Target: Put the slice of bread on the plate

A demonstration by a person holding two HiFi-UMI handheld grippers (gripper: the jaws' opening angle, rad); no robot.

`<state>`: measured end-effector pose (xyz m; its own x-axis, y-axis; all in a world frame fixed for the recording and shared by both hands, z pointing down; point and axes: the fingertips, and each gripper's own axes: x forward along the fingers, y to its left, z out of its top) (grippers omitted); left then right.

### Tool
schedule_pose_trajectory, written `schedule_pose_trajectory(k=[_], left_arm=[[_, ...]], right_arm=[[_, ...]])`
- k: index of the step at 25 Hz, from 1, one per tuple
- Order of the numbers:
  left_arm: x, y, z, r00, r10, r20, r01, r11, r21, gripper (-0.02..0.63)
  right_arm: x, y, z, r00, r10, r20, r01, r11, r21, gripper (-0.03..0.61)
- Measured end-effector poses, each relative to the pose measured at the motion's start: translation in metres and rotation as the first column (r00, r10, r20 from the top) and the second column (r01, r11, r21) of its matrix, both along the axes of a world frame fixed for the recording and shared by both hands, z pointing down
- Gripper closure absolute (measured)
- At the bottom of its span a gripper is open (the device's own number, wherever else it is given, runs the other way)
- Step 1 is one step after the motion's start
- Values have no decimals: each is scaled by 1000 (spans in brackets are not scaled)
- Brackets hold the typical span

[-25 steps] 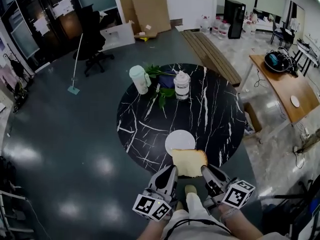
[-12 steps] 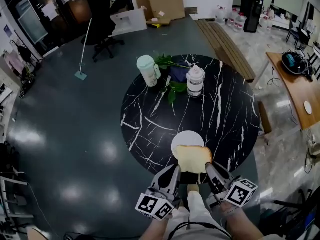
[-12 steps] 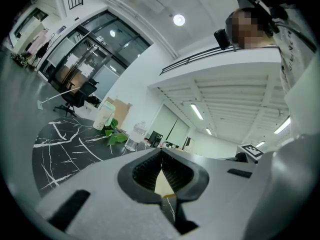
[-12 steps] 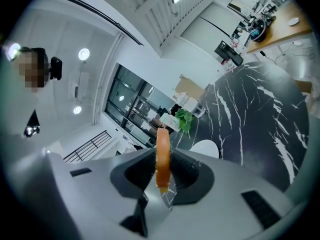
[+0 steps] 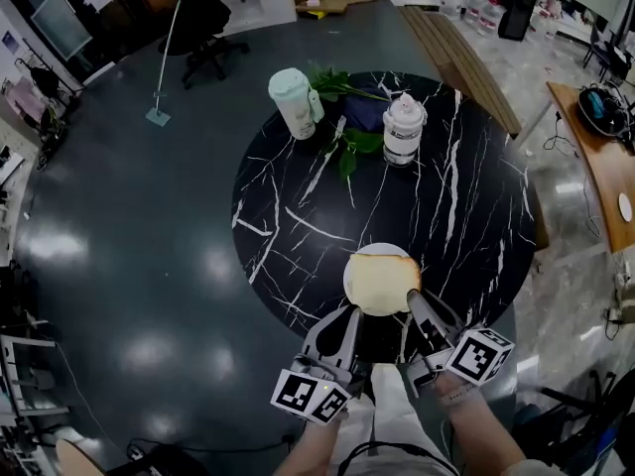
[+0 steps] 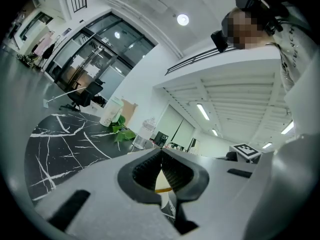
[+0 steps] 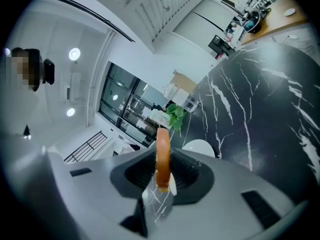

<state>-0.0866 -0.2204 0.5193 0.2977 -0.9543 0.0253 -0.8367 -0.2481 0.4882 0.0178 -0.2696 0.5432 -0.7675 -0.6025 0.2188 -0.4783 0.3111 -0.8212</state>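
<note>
The slice of bread [image 5: 385, 281] lies flat over the white plate [image 5: 349, 269], hiding most of it, at the near edge of the round black marble table [image 5: 298, 216]. My right gripper [image 5: 418, 303] is shut on the slice's near right edge. In the right gripper view the orange crust [image 7: 162, 156] stands between the pads, with the plate [image 7: 200, 146] beyond. My left gripper [image 5: 348, 315] hangs just left of the slice, its jaws shut tip to tip with nothing between them. In the left gripper view a bit of bread [image 6: 162, 184] shows past the jaws.
At the table's far side stand a pale green canister [image 5: 296, 102], a clear jar with a white lid [image 5: 403, 129] and green leaves [image 5: 352, 137]. A wooden desk [image 5: 605, 157] is at the right, planks [image 5: 466, 58] and an office chair [image 5: 203, 18] beyond.
Both grippers moved forward and down with the bread. The slice went from hanging off the table's near edge to lying over the plate.
</note>
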Motion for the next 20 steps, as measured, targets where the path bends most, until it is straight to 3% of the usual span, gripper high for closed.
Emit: schedule_pose_trajectory(k=[10,13,16,20], left_arm=[[-1,1,11,1000,-3,-22,2,1000,-18,606],[0,3,13,1000,-4,-29,3,1000,-25,606],[3,4,14,999,8,-35,-9,1000,-23,606],[4,5,14,999,20,-36,-21,1000,-21,606]], right_arm=[[-2,-19,40,995,56,78,-42,985,-170,500],[4,-20,51,999,38,-36,-43,987,-156,499],[5,-23,54,985,0,-172,-14,997,-80,499],[6,-26,58,923,-32,-384,43,999,21,491]])
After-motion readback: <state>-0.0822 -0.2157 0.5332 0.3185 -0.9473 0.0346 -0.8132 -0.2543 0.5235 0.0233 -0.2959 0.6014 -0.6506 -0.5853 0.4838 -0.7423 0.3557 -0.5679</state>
